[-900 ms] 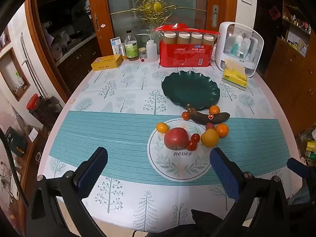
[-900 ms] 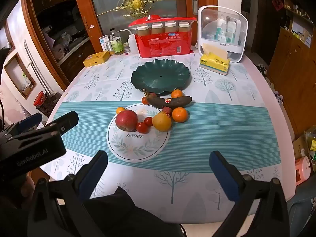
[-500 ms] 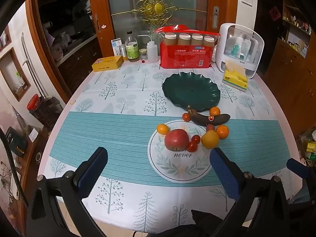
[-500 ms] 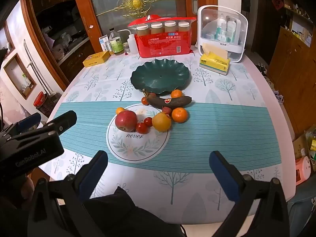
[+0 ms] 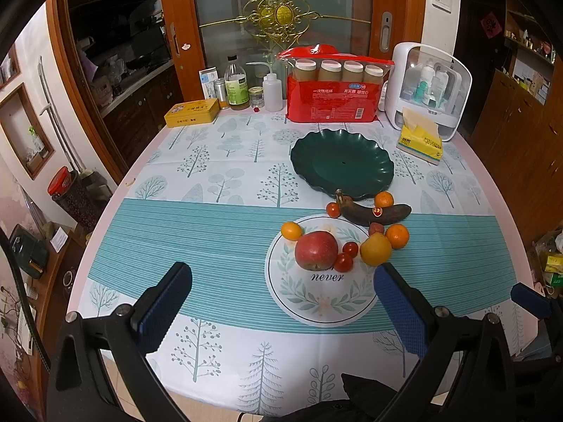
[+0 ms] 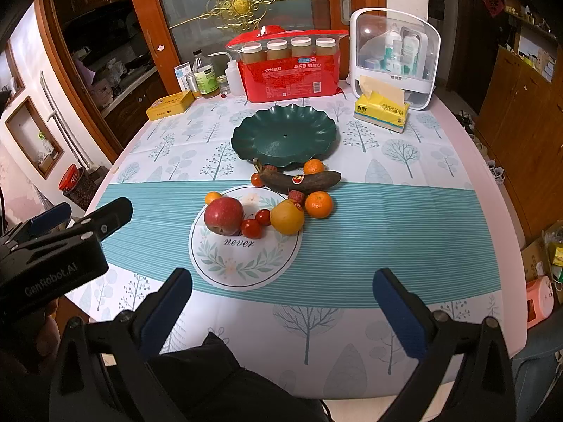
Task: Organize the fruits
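**Both grippers wide and empty above the near desk edge; fruit not yet sorted**

The left gripper (image 5: 281,302) has its blue-padded fingers (image 5: 165,302) spread to full width, with nothing between them. The right gripper (image 6: 281,302) is in the same condition: blue-padded fingers (image 6: 396,311) fully apart, nothing held. Both sets of fingers sit in the lower part of their own frames, over the near edge of the desk (image 6: 404,218), well apart from the fruit. Both grippers tilt steeply downward toward the desk top. In the right wrist view the left gripper body appears at the lower left of the frame.

The fruit lies loose at frame centre, clustered on and around a round white printed mat (image 6: 246,256):
- a red apple (image 6: 223,215) and two small red tomatoes (image 6: 257,223) on the mat;
- a yellow-orange round fruit (image 6: 286,217) at the mat's right edge;
- a small orange tangerine (image 6: 318,204) just beside it;
- a dark overripe banana (image 6: 302,180) above, its far side close to the plate rim.

The dark green scalloped plate (image 6: 285,135) above the cluster is empty. It is probably the intended destination. The wide finger spread suits a first grasp on the apple.
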